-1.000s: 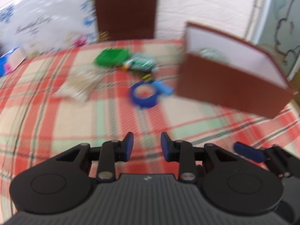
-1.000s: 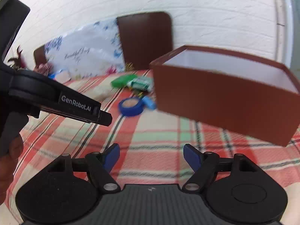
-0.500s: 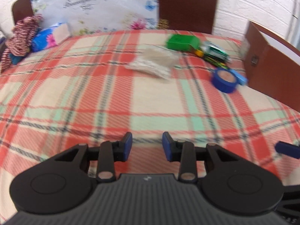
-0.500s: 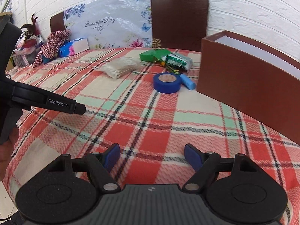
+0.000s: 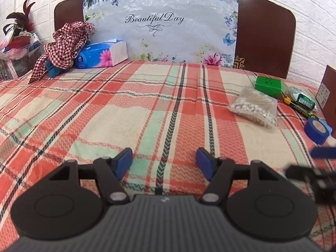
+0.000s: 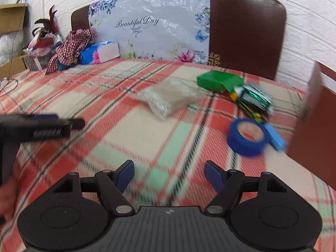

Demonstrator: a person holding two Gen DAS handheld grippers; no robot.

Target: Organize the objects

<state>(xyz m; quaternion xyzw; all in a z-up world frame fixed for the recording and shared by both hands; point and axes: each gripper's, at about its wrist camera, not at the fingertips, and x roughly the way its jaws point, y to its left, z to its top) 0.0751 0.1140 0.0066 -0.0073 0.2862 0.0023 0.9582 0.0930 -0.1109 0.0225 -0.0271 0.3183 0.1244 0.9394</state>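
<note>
**Both hands empty, clutter waiting by the box**

Left wrist view: the left hand-held gripper (image 5: 163, 163) is opening over bare plaid bedspread (image 5: 126, 113), holding nothing, probably readying a pick.

Right wrist view: the right hand-held gripper (image 6: 169, 175) is narrowing slightly, empty, pointing toward the blue tape roll (image 6: 246, 139) sitting beside the brown cardboard box (image 6: 315, 130).

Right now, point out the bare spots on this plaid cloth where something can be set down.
Free: the wide middle stretch between the tissue pack and the bag of cotton swabs. Crowded: the right side, where the swabs, green box, blue tape roll and brown box cluster.
</note>
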